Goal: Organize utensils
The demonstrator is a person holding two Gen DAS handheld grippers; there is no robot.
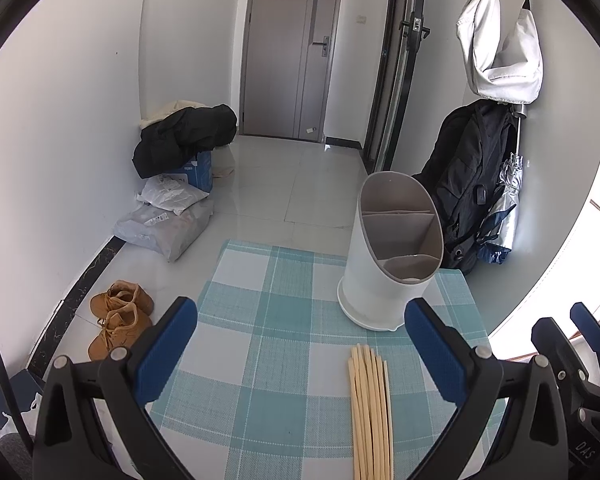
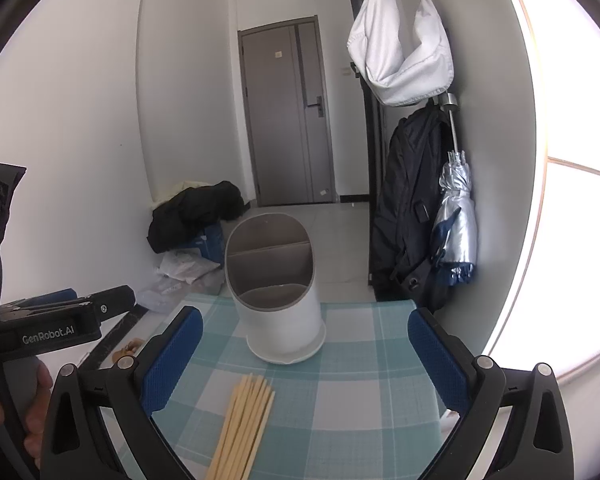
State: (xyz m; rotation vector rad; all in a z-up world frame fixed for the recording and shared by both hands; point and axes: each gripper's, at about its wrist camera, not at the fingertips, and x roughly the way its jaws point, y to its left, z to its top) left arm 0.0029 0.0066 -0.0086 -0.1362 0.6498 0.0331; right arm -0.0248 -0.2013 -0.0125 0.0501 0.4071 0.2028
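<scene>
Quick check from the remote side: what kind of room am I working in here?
Most likely a home entryway or hall. A grey entrance door closes the far end of a tiled floor, a black backpack and folded umbrella hang on the wall, and brown shoes sit by the skirting.

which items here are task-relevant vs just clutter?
Task-relevant:
- chopsticks, bundled flat on the checked tablecloth
- utensil holder, upright, compartments look empty
- left gripper and right gripper, both open, holding nothing

Clutter:
- brown boots on the floor
- black coat on a box
- plastic parcels
- backpack
- folded umbrella
- white bag, hanging
</scene>
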